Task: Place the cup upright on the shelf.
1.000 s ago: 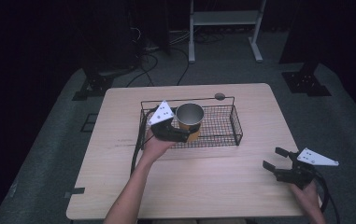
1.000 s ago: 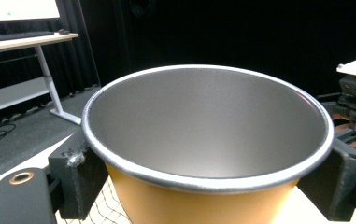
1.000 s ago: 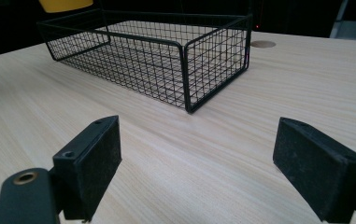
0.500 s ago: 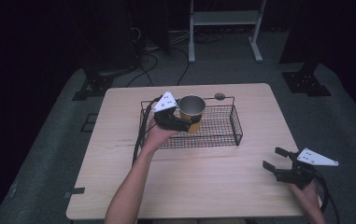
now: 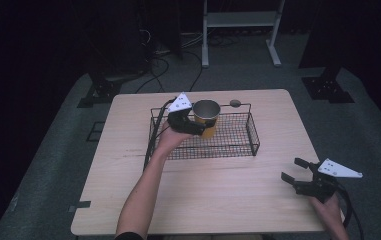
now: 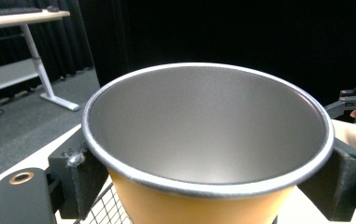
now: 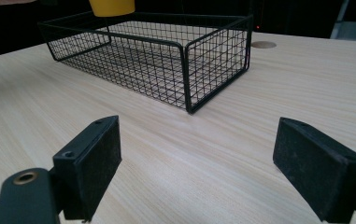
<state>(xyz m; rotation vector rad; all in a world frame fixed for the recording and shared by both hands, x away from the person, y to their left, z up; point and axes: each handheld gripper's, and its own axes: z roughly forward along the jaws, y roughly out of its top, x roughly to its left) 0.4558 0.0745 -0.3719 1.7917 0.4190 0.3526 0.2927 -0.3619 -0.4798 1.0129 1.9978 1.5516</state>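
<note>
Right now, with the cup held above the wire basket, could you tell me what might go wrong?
1. The left gripper clamps the tapered yellow cup just under its rim; it might slip downward.
2. The cup hangs over the basket near its back left corner, so lowering it could catch the wire wall.
3. The right gripper rests open near the table edge, too far to help.

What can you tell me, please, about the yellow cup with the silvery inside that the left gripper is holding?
The yellow cup with the silvery metal lining is a round, tapered cup, wider at its rolled rim than lower down. Its matte grey inside looks empty. It stands roughly upright, lifted over the left part of the black wire basket on the light wooden table. The left gripper clamps it, one black pad on each side just under the rim. Whether its base touches the basket floor cannot be told.
</note>
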